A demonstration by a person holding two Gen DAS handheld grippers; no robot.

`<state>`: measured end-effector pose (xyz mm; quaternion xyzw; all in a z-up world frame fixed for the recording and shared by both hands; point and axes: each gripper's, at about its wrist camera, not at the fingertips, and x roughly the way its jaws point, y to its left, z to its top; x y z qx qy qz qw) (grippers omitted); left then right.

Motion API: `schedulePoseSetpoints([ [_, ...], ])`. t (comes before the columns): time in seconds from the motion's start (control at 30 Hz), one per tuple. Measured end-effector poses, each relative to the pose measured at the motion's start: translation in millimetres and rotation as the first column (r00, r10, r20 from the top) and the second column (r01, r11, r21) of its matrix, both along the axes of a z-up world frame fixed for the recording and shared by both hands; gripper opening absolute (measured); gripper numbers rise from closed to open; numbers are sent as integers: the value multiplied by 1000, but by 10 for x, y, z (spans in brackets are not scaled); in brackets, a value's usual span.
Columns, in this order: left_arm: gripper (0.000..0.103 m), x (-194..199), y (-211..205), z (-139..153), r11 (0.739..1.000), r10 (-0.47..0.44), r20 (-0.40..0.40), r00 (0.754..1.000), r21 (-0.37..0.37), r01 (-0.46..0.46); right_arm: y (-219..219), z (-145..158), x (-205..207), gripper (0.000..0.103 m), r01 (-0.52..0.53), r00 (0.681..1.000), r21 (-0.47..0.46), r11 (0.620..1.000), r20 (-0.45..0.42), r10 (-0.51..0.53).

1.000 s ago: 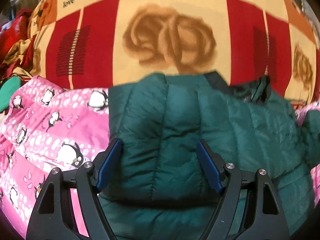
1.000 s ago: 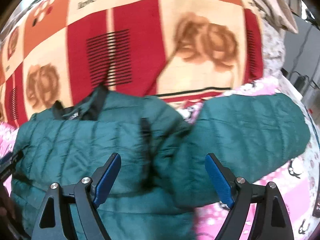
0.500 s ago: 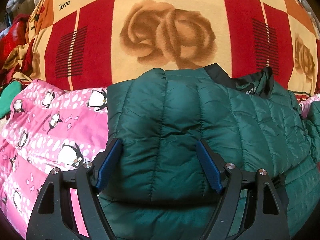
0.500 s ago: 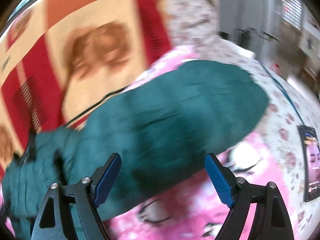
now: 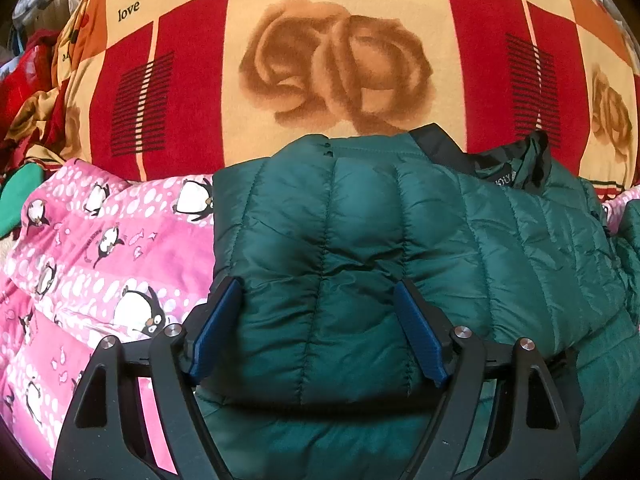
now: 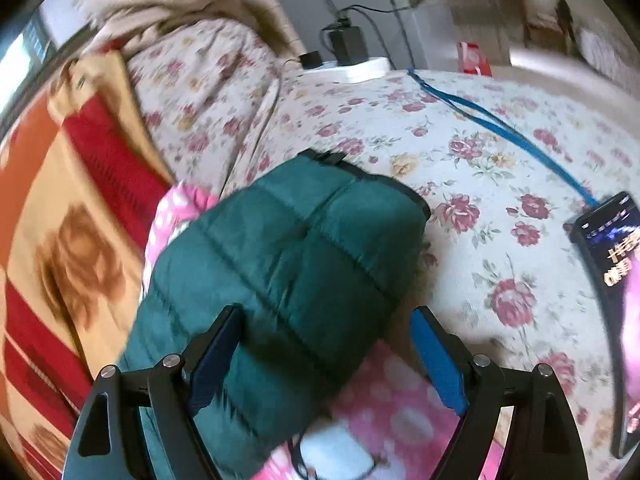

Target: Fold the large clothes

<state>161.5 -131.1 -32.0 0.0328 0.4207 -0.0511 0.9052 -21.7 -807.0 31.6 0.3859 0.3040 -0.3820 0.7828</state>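
Two views split the scene: only the left wrist shows the rose-patterned blanket (image 5: pixel 332 68) at twelve o'clock, behind the green puffer jacket's (image 5: pixel 360 240) folded body on the penguin quilt (image 5: pixel 100 248). Left gripper (image 5: pixel 320 328) gapes wide above it. Only the right wrist shows the sleeve (image 6: pixel 288 248), the floral sheet (image 6: pixel 480 168) and, at three o'clock, a phone (image 6: pixel 612 280); right gripper (image 6: pixel 326 354) wide, empty.

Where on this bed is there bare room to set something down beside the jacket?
Free: the flowered sheet between the jacket sleeve and the phone, though a blue cord crosses it. Also the penguin blanket left of the jacket, and the rose blanket behind it. Crowded: the clothes pile at far left.
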Motion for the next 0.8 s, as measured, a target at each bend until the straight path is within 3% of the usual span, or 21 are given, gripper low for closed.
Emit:
schedulePoseSetpoints([
  [0.13, 80, 6, -1, -14, 1000, -1, -1, 1000, 2, 1, -169, -71, -47, 85, 58, 991, 61, 996, 121, -65],
  [0.27, 81, 9, 2, -18, 1000, -1, -3, 1000, -3, 1, -202, -45, 52, 84, 36, 994, 45, 998, 103, -40],
  [0.3, 81, 8, 2, -19, 1000, -1, -3, 1000, -4, 1, -198, -47, 53, 80, 34, 994, 42, 999, 103, -38],
  [0.37, 81, 7, 3, -18, 1000, -1, -3, 1000, -3, 1, -193, -44, 62, 42, 10, 991, 36, 999, 130, -14],
  [0.47, 81, 5, 4, -18, 1000, -1, -3, 1000, -4, 1, -132, 40, 60, 23, -30, 990, -21, 999, 137, 33],
  [0.6, 81, 4, 4, -5, 1000, -4, -2, 1000, -2, 4, 33, 267, 52, 17, -108, 985, -122, 987, 124, 123],
  [0.8, 80, -27, 62, 84, 999, 34, 38, 999, 27, -35, 508, 732, 56, 17, -277, 927, -187, 942, 208, 314],
])
